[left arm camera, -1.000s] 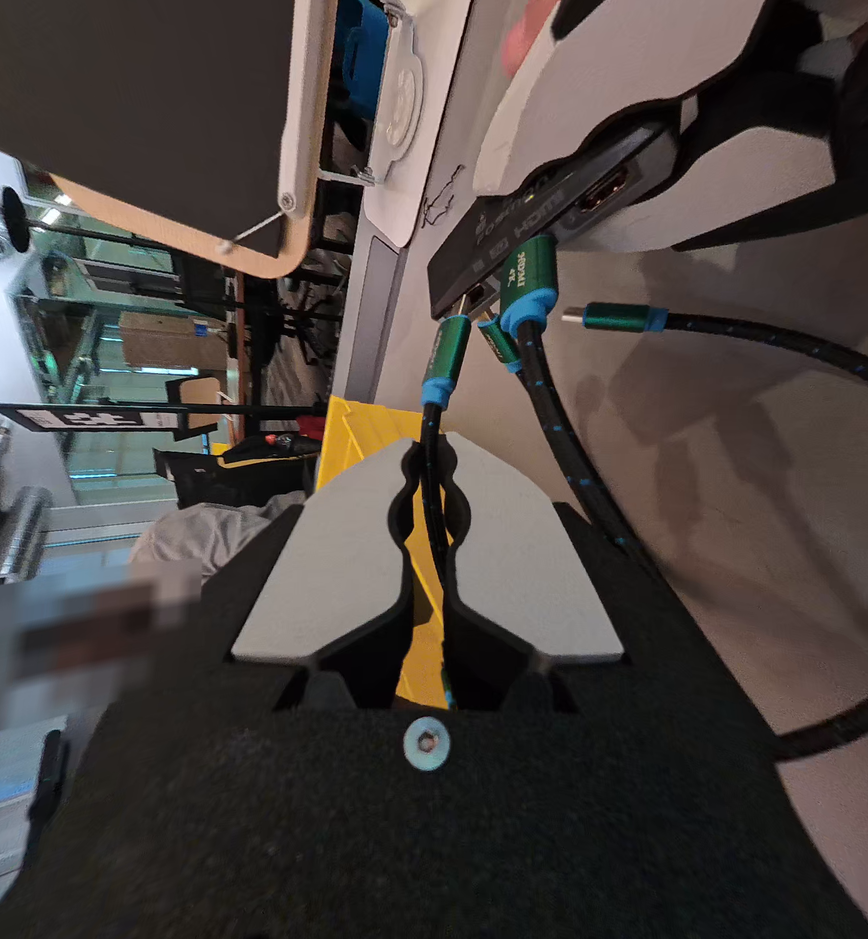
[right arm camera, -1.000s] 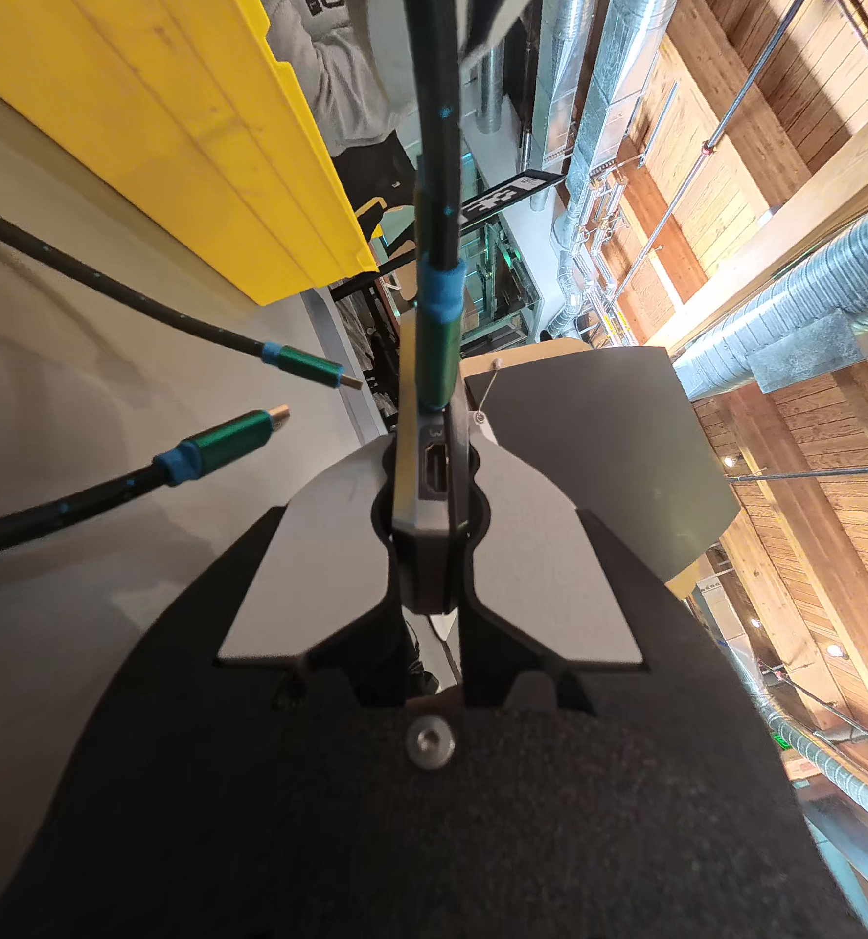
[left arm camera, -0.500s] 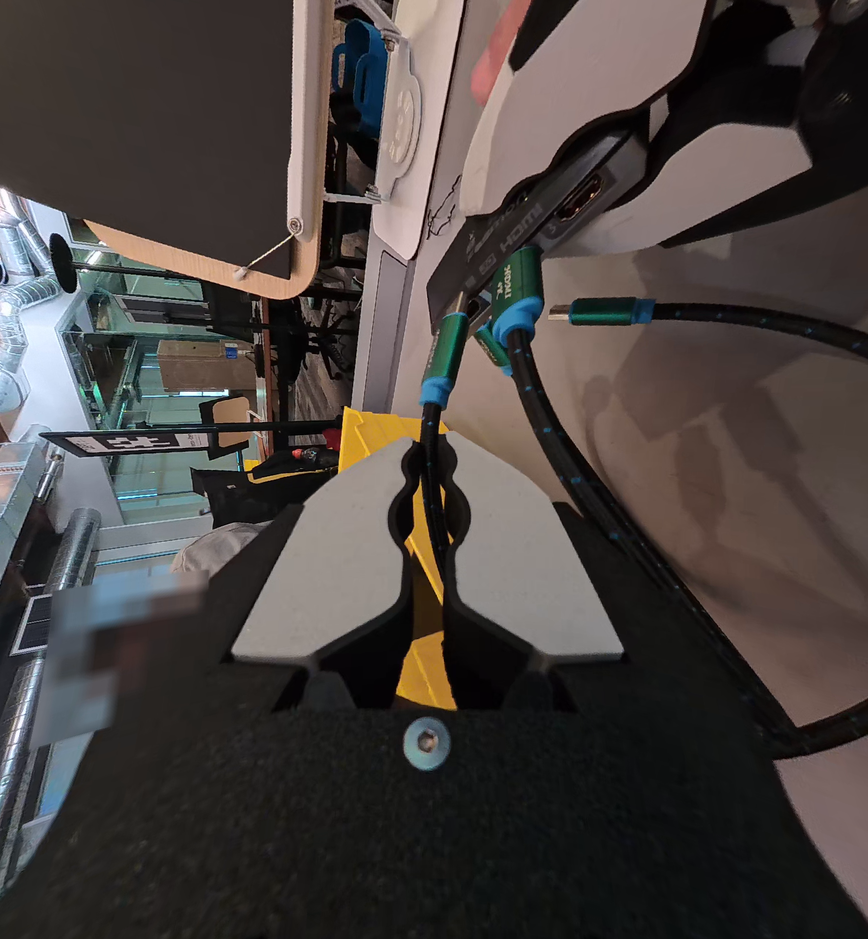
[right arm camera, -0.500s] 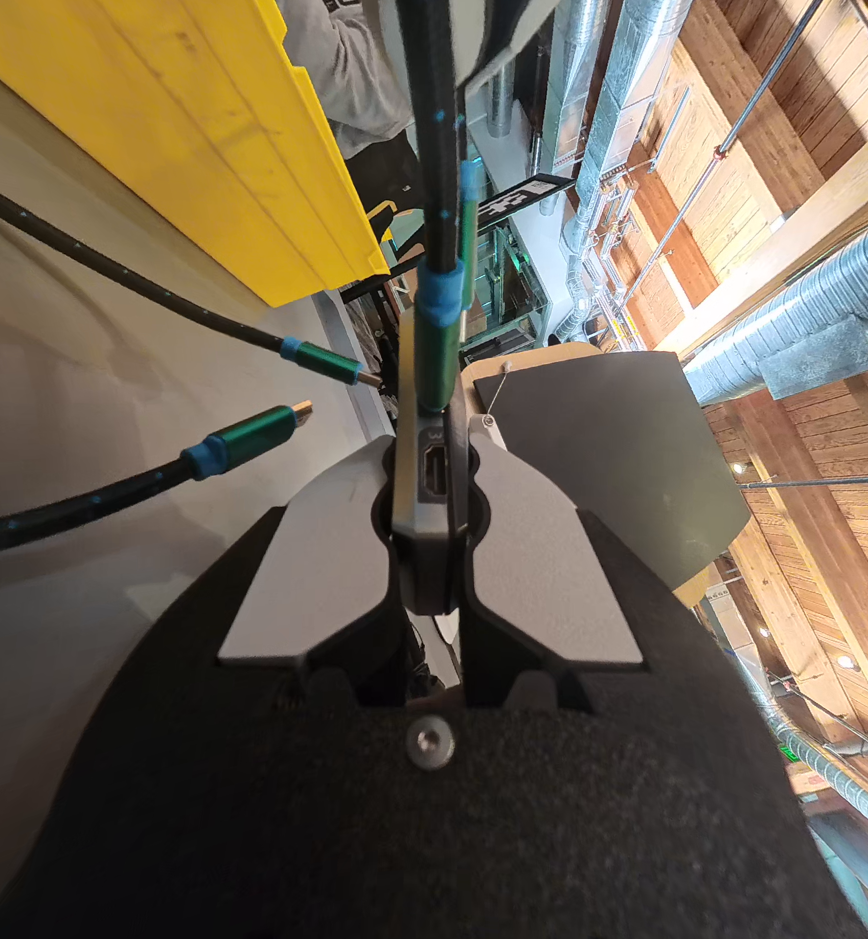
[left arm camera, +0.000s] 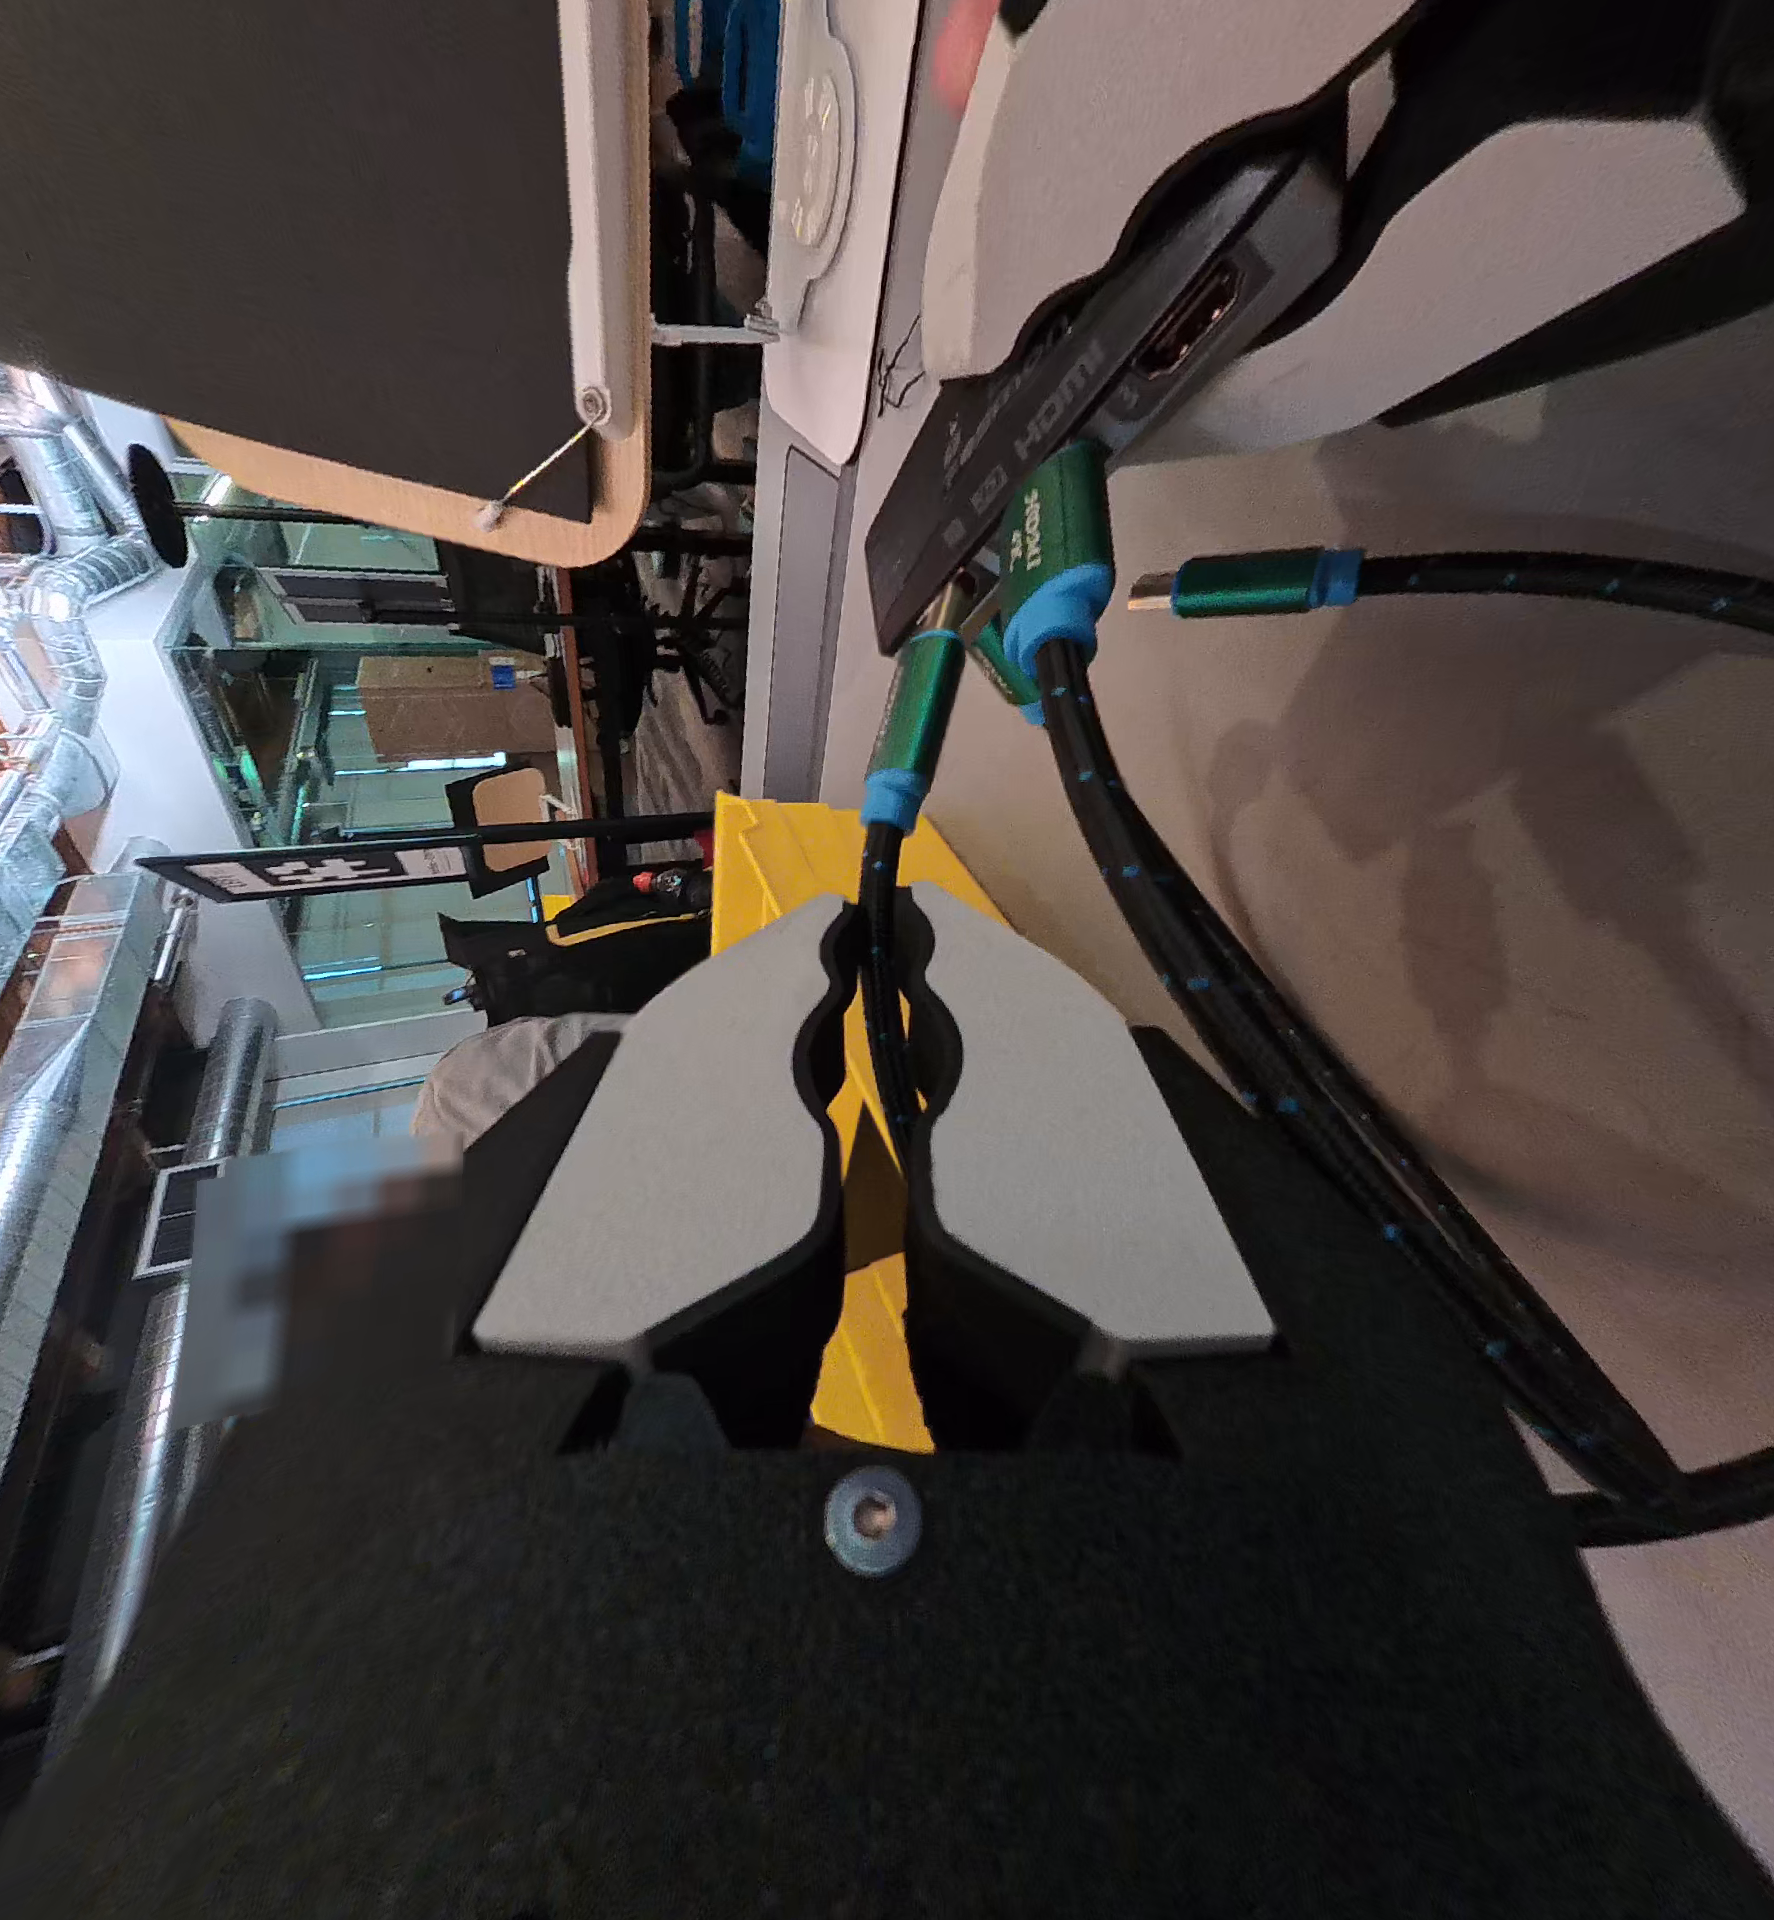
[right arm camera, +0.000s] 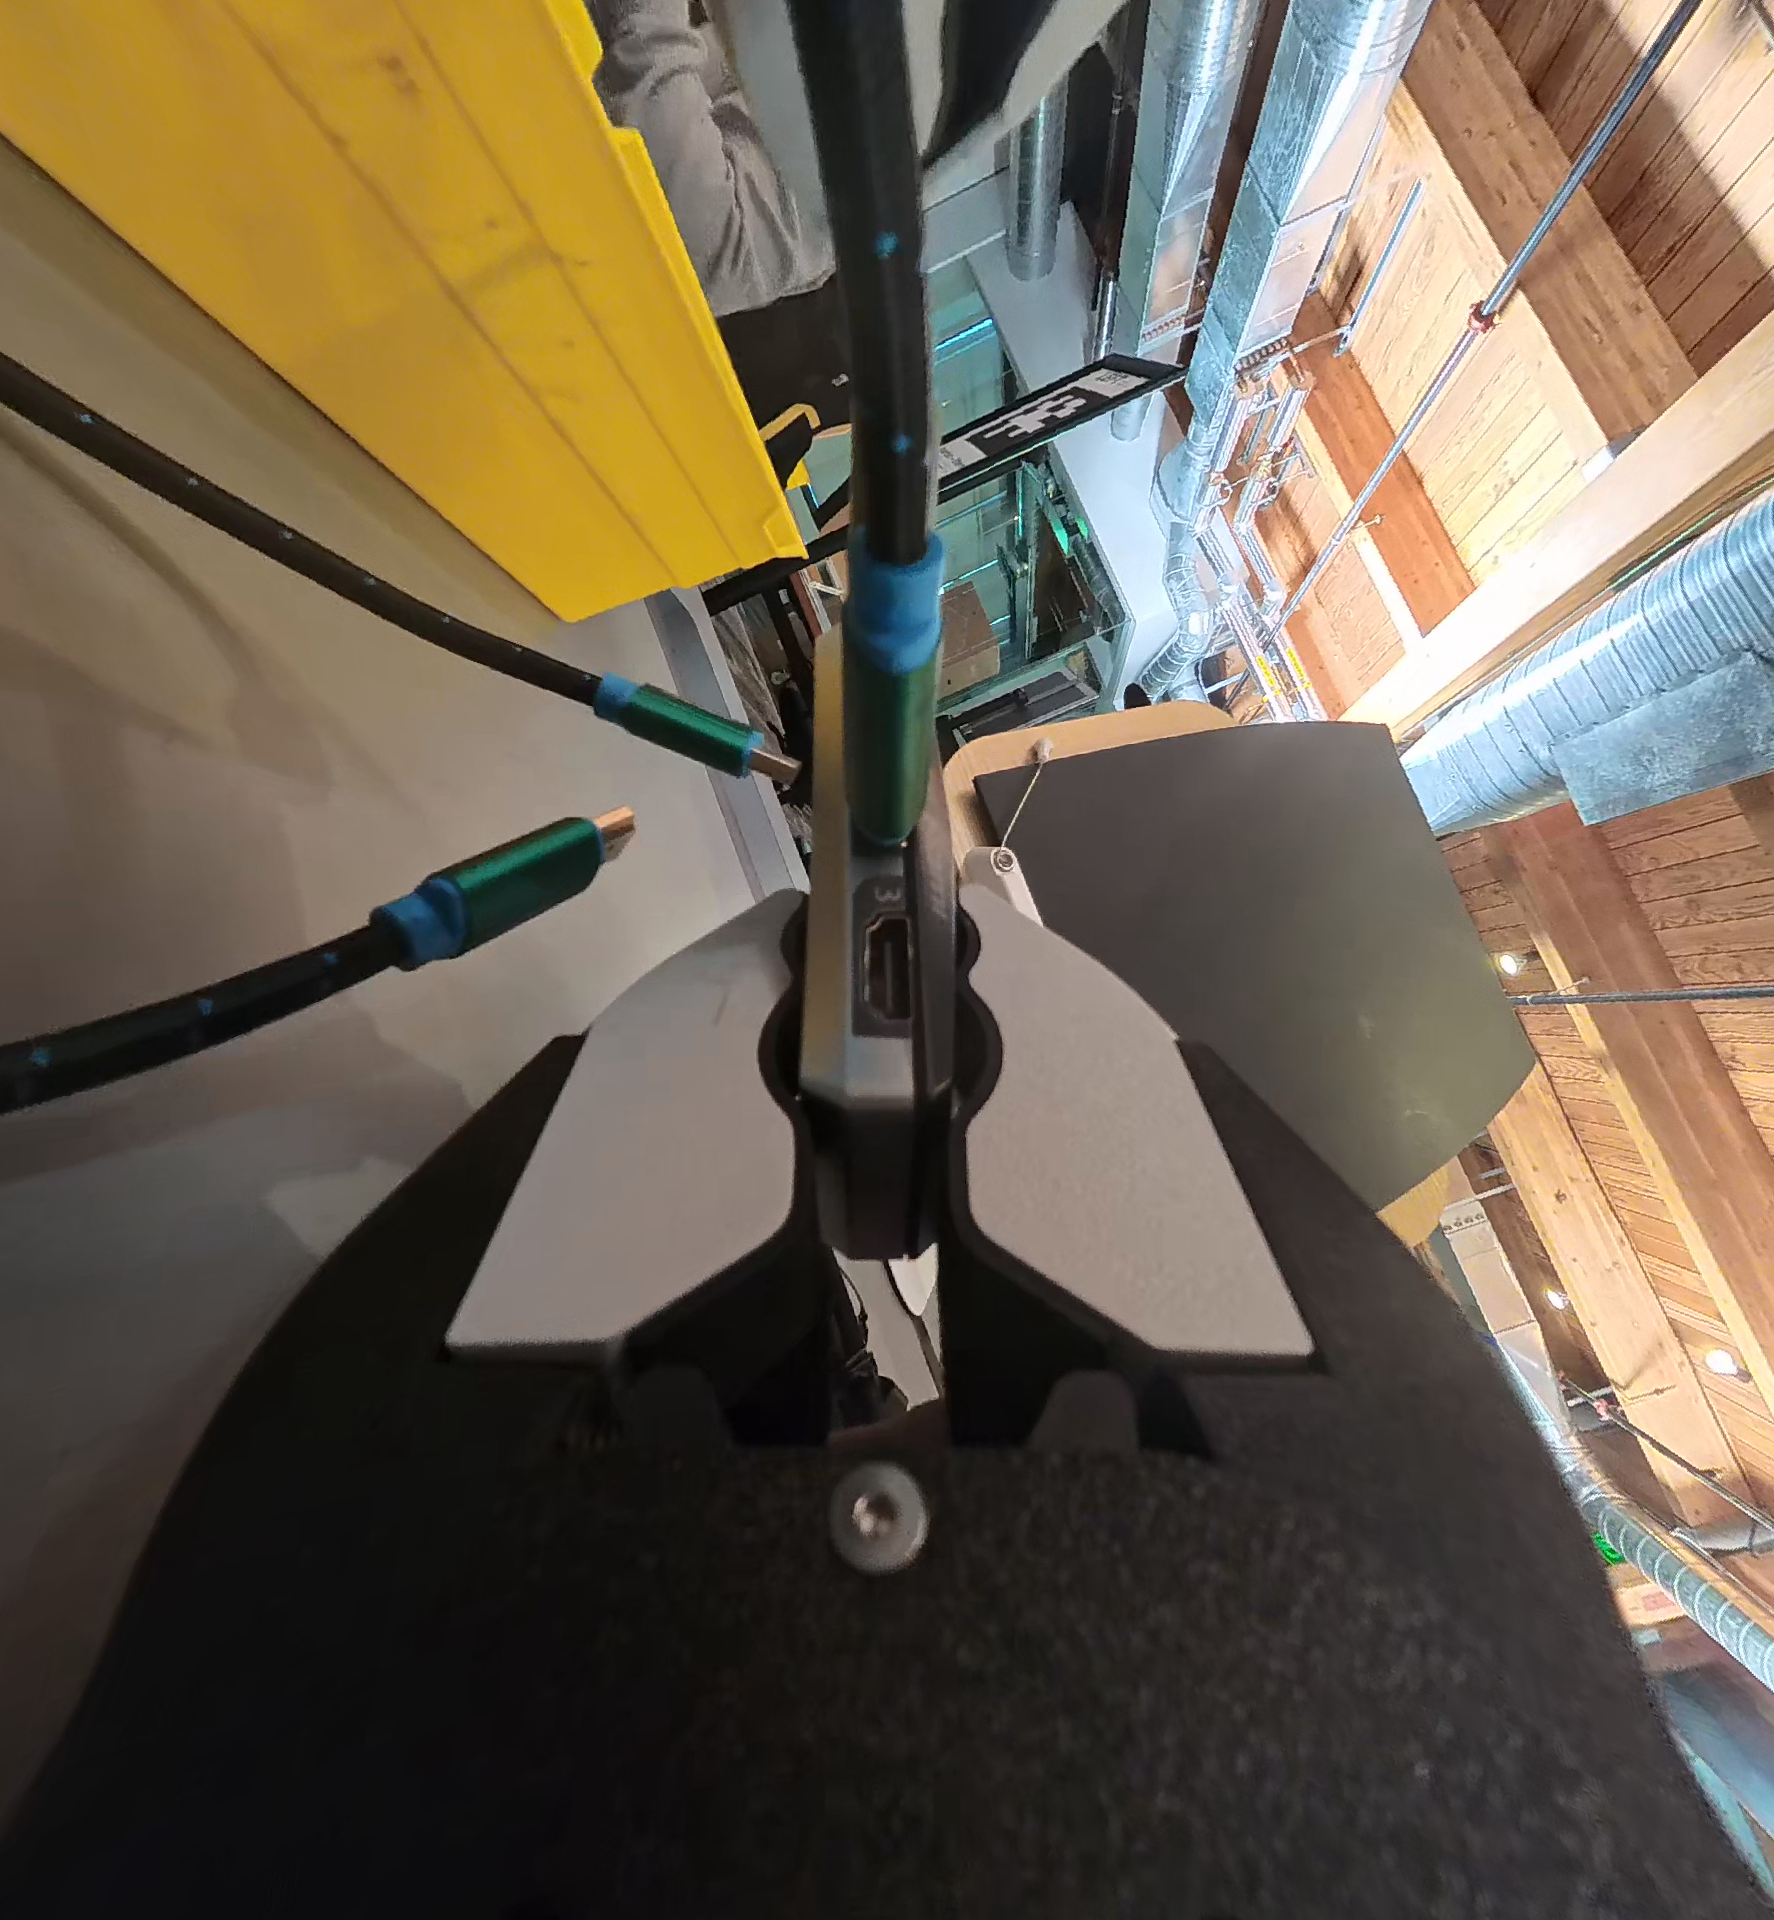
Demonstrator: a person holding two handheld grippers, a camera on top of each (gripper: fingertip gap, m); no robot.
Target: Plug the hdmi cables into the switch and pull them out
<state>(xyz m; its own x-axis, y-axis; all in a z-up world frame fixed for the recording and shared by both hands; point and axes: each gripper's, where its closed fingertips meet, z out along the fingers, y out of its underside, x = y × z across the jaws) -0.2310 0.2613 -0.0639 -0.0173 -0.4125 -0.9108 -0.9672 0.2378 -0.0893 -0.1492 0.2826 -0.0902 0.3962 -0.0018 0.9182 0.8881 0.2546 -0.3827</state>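
1. Left wrist view, far left: one dark panel (left arm camera: 239, 208) with a pale wooden edge. I log it as background.
2. One yellow bin (left arm camera: 841, 862), seen behind and between my fingers.
3. My left gripper (left arm camera: 878, 935): fingers nearly together, pinching one braided black cable (left arm camera: 883, 935) just behind its plug.
4. That cable's green plug (left arm camera: 914, 717) has its metal tip at a port of the switch; I cannot tell how deep it sits.
5. One switch (left arm camera: 1008, 457), a dark flat box held off the grey table (left arm camera: 1485, 935) by my right gripper (left arm camera: 1267, 260), fingers pressed on both its flat faces.
6. I count four green plugs here: the gripped one, a second plug (left arm camera: 1054, 540) seated in the switch, one partly hidden (left arm camera: 1002, 670) between them, and one loose plug (left arm camera: 1247, 584) to the right, unplugged.
7. Right wrist view: two loose plugs (right arm camera: 530, 873) (right arm camera: 685, 727) over the table at left, neither touching the switch.
8. One empty port (right arm camera: 888, 971) faces me.
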